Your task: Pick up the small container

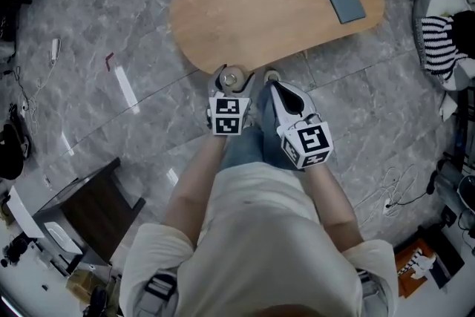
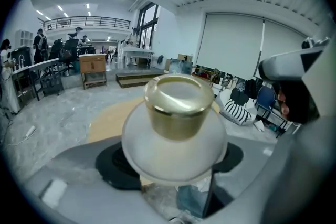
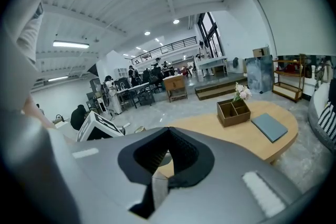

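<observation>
Two grippers sit side by side by the near edge of the desk (image 1: 245, 11). Your left gripper (image 1: 231, 87) is clamped on the small container (image 2: 176, 113), white with a gold lid. Your right gripper (image 3: 160, 162) has its jaws pressed together, nothing between them.

My cream shirt, blue jeans and two grey grippers

I wear a cream short-sleeved shirt (image 1: 260, 234) and blue jeans (image 1: 249, 145). Closer to the worktop (image 1: 245, 18), my left gripper (image 1: 231, 76) and right gripper (image 1: 271, 78) each carry a white cube (image 1: 229, 115) with black square markers. Their fingers (image 3: 252, 165) are smooth grey with black ribbed pads (image 3: 178, 149).
</observation>
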Demonstrator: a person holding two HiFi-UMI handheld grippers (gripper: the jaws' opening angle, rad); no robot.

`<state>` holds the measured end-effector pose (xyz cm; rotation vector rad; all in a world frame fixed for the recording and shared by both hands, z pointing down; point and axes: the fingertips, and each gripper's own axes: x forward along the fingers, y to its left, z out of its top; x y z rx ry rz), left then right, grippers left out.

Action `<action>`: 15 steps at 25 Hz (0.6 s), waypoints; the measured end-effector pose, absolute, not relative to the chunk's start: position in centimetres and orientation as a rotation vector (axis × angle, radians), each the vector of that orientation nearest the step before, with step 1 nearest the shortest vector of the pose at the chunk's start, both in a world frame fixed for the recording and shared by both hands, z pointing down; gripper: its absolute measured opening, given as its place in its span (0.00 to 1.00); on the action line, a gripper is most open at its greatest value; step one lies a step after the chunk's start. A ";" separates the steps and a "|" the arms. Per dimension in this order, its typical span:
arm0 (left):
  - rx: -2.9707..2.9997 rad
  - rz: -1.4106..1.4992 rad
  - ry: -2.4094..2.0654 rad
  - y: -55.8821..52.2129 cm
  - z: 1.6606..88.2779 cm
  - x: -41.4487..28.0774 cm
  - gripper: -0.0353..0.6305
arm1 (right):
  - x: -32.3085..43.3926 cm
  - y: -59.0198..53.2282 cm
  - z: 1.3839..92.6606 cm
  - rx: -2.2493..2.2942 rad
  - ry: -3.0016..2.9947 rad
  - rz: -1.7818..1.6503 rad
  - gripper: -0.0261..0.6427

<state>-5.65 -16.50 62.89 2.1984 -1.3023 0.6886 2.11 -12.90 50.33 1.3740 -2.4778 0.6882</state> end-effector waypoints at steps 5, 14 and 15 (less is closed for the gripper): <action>2.208 0.669 -1.288 -13.3 59.8 -6.3 0.57 | 1.9 -10.4 47.4 1.390 -2.501 0.645 0.04; 2.237 0.572 -1.317 -8.9 53.2 -7.8 0.57 | 1.3 -6.9 42.9 1.413 -2.548 0.584 0.04; 2.244 0.566 -1.313 -8.4 52.6 -7.8 0.57 | 1.3 -6.7 42.4 1.415 -2.551 0.575 0.04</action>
